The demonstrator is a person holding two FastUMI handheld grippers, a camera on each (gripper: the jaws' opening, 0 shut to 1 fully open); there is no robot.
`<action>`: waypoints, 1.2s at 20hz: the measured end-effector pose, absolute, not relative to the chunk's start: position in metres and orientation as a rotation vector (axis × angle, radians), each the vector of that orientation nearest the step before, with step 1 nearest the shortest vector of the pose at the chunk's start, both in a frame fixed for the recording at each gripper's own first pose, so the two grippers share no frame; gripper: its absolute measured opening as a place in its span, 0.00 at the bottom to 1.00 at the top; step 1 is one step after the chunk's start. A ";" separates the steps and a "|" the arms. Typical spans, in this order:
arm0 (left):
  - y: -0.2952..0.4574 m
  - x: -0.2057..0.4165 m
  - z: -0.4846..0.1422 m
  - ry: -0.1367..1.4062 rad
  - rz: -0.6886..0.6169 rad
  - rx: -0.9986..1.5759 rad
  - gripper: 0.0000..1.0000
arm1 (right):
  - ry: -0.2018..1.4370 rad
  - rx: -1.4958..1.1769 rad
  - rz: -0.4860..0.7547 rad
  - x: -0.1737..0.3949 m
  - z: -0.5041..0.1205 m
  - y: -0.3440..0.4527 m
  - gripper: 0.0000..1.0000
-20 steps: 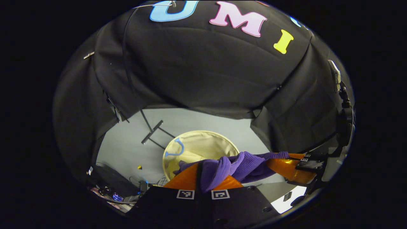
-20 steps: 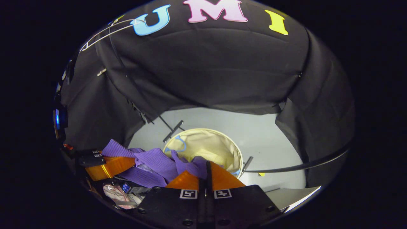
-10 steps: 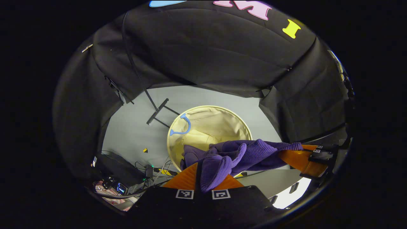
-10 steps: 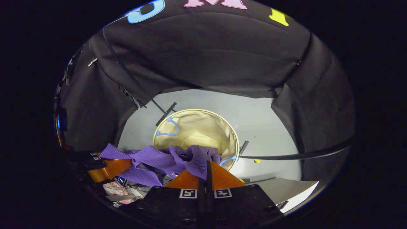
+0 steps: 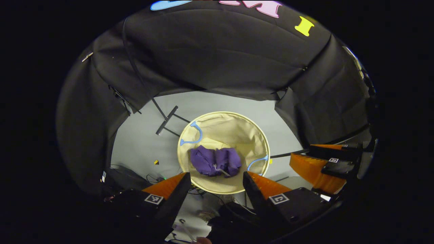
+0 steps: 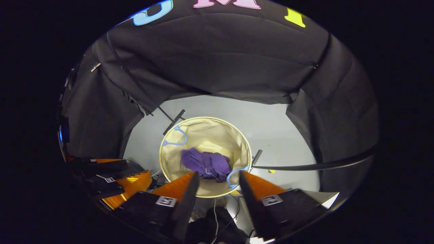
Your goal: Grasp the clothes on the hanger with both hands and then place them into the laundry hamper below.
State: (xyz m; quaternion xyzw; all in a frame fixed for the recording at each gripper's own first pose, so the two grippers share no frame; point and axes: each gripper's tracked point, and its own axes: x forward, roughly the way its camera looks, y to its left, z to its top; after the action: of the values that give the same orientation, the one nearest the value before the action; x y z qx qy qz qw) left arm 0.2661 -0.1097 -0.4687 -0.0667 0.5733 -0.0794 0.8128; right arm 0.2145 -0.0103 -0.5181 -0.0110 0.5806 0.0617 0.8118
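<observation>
Purple clothes [image 5: 215, 162] lie crumpled in the laundry hamper [image 5: 257, 135]; left gripper [image 5: 215, 179] and right gripper [image 6: 217, 177] both gape wide, holding nothing.

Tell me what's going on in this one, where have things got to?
A person is working two handheld grippers above a round laundry hamper on the booth floor. The purple garment lies bunched in the bottom of the hamper, with neither gripper touching it. The left gripper hangs over the hamper's near rim with its fingers spread wide and nothing between them. The right gripper is likewise open and empty above the hamper. The drop looks done.
</observation>
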 end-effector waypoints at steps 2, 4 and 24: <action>-0.110 0.266 -0.471 1.226 -0.169 -0.143 0.95 | 1.243 -0.033 0.110 0.211 -0.519 -0.013 0.99; -0.109 0.266 -0.471 1.226 -0.167 -0.139 0.95 | 1.253 -0.018 0.108 0.206 -0.519 -0.015 0.96; -0.108 0.302 -0.324 0.832 -0.150 -0.105 0.96 | 0.852 0.013 0.076 0.262 -0.365 -0.025 0.96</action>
State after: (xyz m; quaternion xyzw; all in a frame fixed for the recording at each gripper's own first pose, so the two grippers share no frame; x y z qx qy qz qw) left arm 0.3018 -0.1079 -0.3241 -0.0510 0.4036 -0.0728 0.9106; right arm 0.2620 -0.0248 -0.3648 0.0064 0.4132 0.0370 0.9099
